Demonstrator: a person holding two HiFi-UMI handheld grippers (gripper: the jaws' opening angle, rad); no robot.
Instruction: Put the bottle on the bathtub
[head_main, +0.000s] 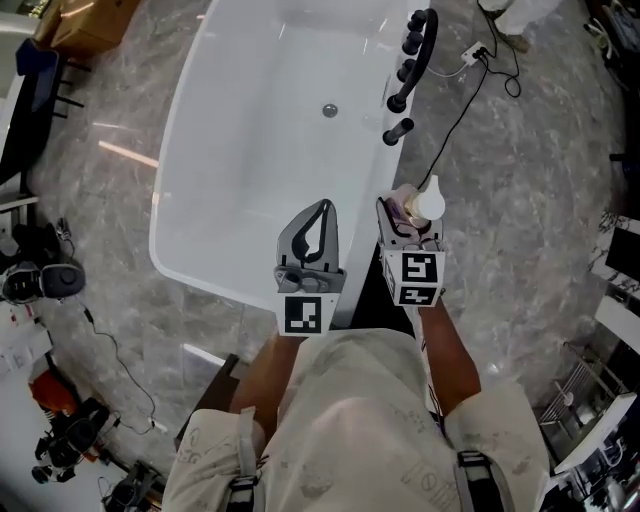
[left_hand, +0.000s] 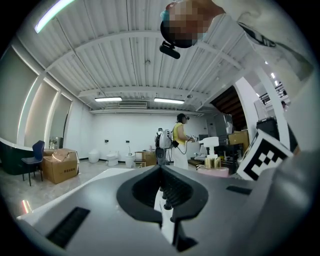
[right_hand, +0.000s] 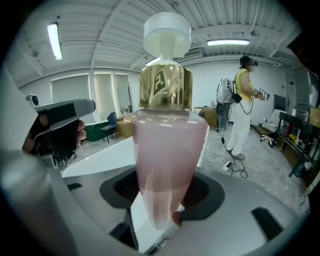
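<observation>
A pink bottle (right_hand: 167, 150) with a gold collar and a white cap stands upright between the jaws of my right gripper (right_hand: 165, 212), which is shut on it. In the head view the bottle (head_main: 428, 205) and right gripper (head_main: 408, 215) hang just off the near right corner of the white bathtub (head_main: 175, 200), above the floor. My left gripper (head_main: 322, 210) is held beside it over the tub's near rim. Its jaws meet at the tips with nothing between them. The left gripper view looks out into the room along its own shut jaws (left_hand: 162, 185).
A black faucet with knobs (head_main: 418, 50) sits on the tub's right rim, and a drain (head_main: 330, 110) on its floor. A cable and power strip (head_main: 470, 52) lie on the marble floor beyond. Gear (head_main: 40, 280) clutters the left. A person in yellow (right_hand: 242, 100) stands far off.
</observation>
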